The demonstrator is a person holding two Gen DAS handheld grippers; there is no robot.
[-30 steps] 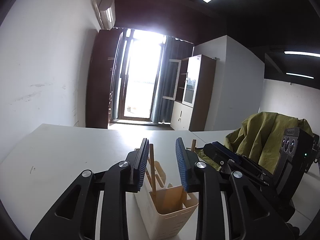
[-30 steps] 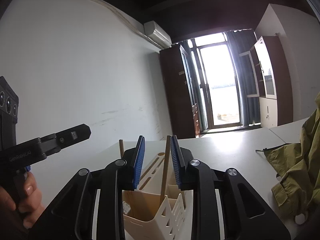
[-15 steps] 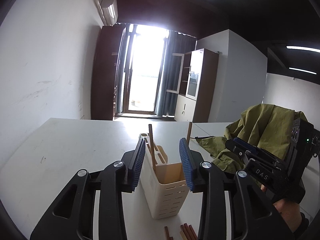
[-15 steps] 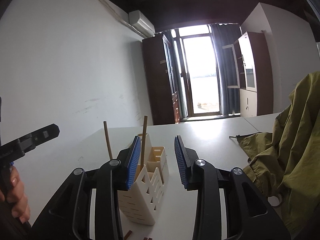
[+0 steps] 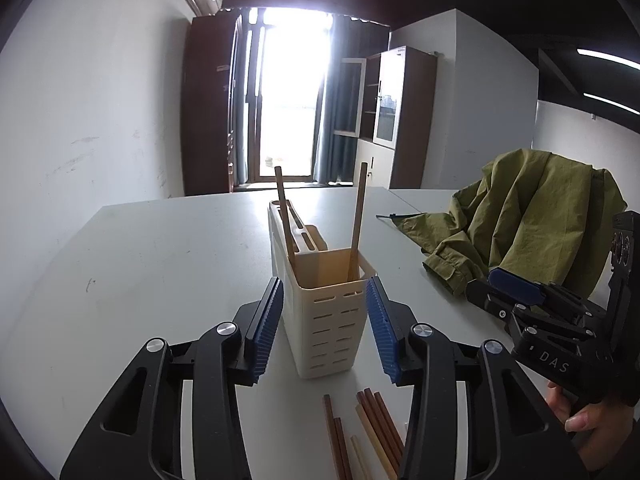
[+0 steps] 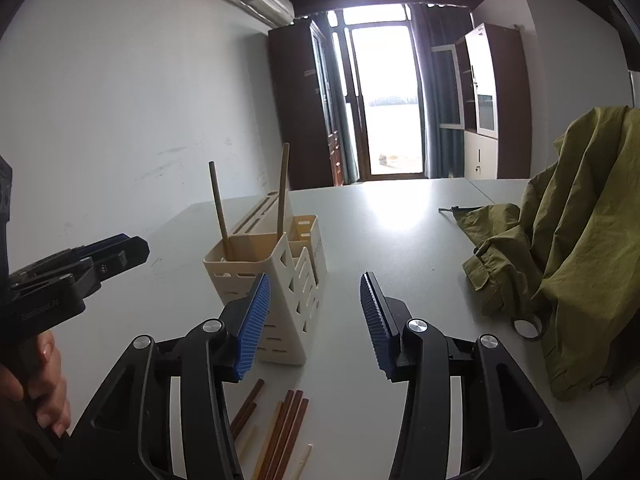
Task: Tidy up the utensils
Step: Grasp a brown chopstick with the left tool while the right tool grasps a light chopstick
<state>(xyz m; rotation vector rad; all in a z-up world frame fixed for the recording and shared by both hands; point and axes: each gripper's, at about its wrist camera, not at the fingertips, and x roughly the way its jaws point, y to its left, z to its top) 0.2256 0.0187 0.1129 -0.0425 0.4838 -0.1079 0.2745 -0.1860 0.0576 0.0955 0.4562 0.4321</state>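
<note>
the chopsticks (image 5: 370, 432) still to be sorted lie loose on the white desk (image 5: 160, 264), just in front of the cream utensil holder (image 5: 320, 304). about six show in the left wrist view, mostly dark brown with a couple of pale ones; their near ends run out of frame, so the count is not firm. two more chopsticks (image 6: 250, 196) already stand in the holder's front compartment, leaning apart.

the sticks look light, stiff, thin and smooth, so they will likely roll or slip. a pinch near the middle, across the stick, should keep one level; picking a single stick out of the touching bunch will be fiddly. the holder is slotted plastic, probably light and easy to nudge or tip.

the left tool (image 5: 324, 320) has its jaws opening, nothing between its blue pads; the holder stands beyond them. the right tool (image 6: 314, 316) is opening too, spread and empty, with the holder just to the left of its pads. an olive jacket (image 5: 528, 216) is heaped at the desk's right side, well apart from the sticks.
</note>
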